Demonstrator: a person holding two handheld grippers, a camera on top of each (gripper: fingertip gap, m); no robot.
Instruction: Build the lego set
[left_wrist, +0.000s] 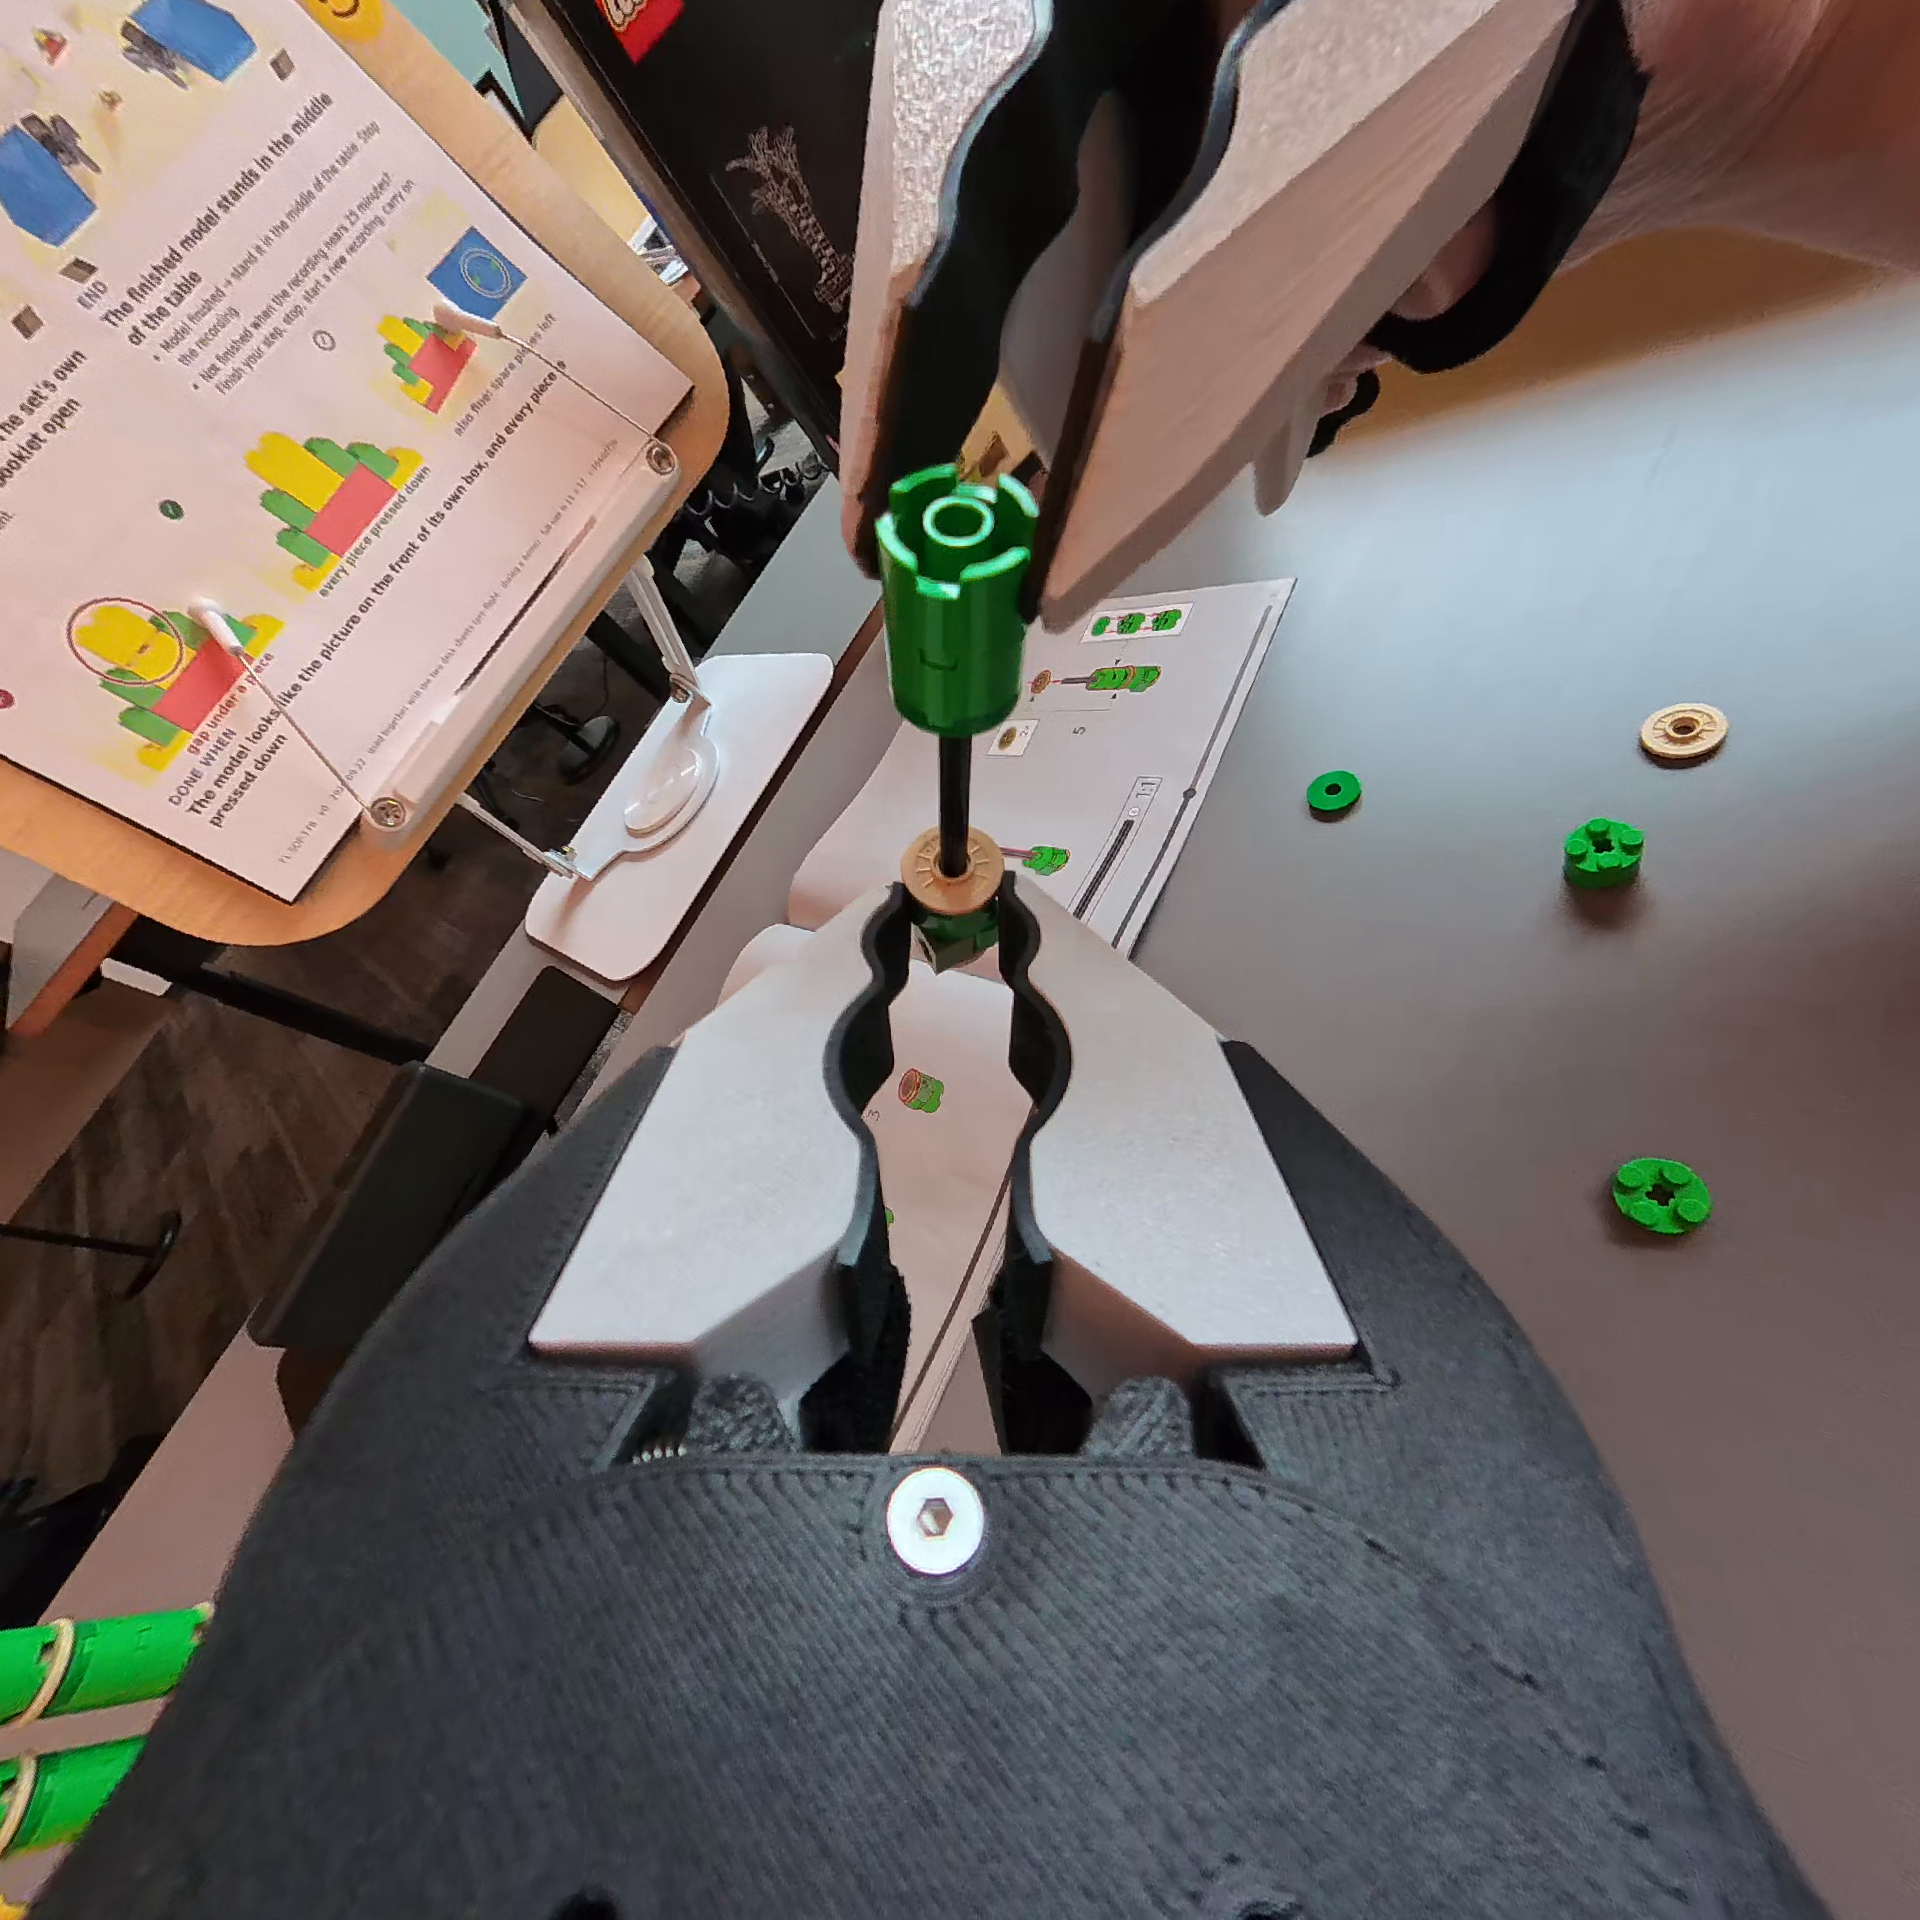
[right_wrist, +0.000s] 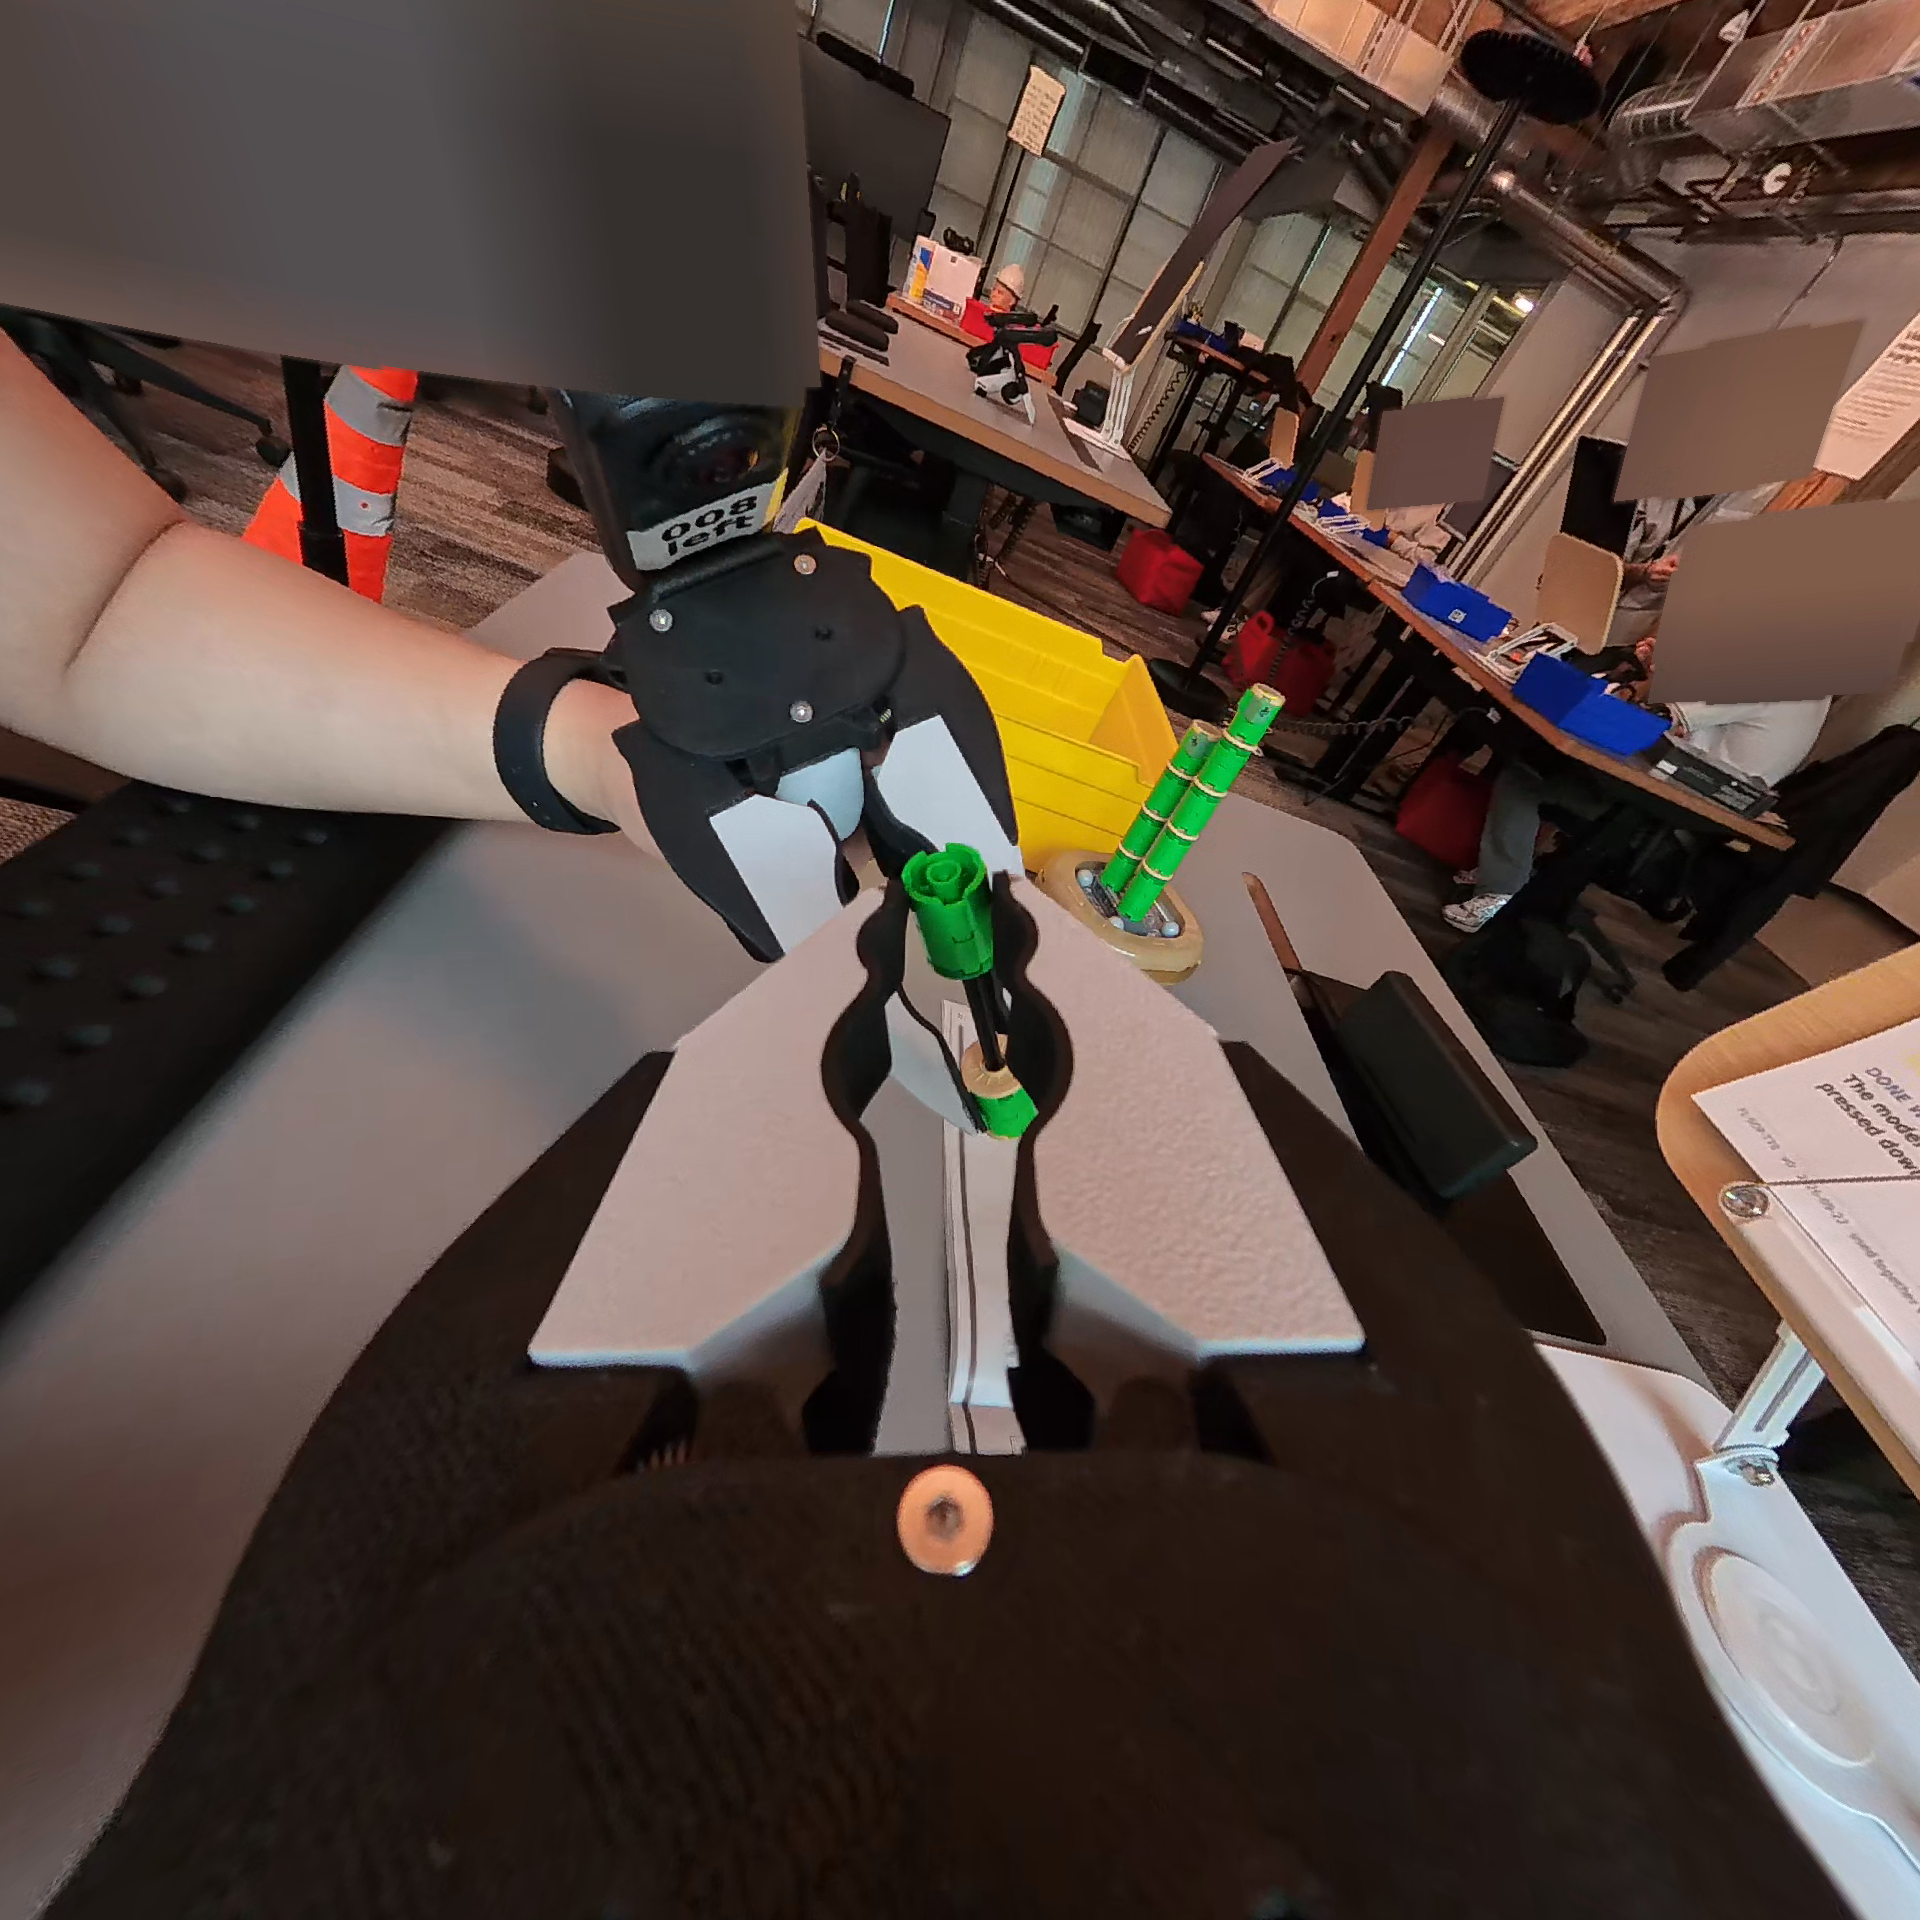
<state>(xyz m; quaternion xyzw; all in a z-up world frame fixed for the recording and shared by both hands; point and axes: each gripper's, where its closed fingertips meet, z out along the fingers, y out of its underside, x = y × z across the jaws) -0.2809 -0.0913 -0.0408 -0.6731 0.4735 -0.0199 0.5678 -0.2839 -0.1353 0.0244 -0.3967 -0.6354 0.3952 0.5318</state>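
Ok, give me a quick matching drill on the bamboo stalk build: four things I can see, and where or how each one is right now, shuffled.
Things:
1. green round brick
2. tan disc on the black axle
3. loose tan disc
4. finished green stalks

States:
A. lying alone on the grey table
B. standing tilted in a tape roll
C. pinched by the right tool
D. sitting just above the left tool

Pairs: 1-C, 2-D, 3-A, 4-B

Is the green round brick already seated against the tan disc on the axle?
No: the green round brick sits up the black axle, with bare axle showing above the tan disc.
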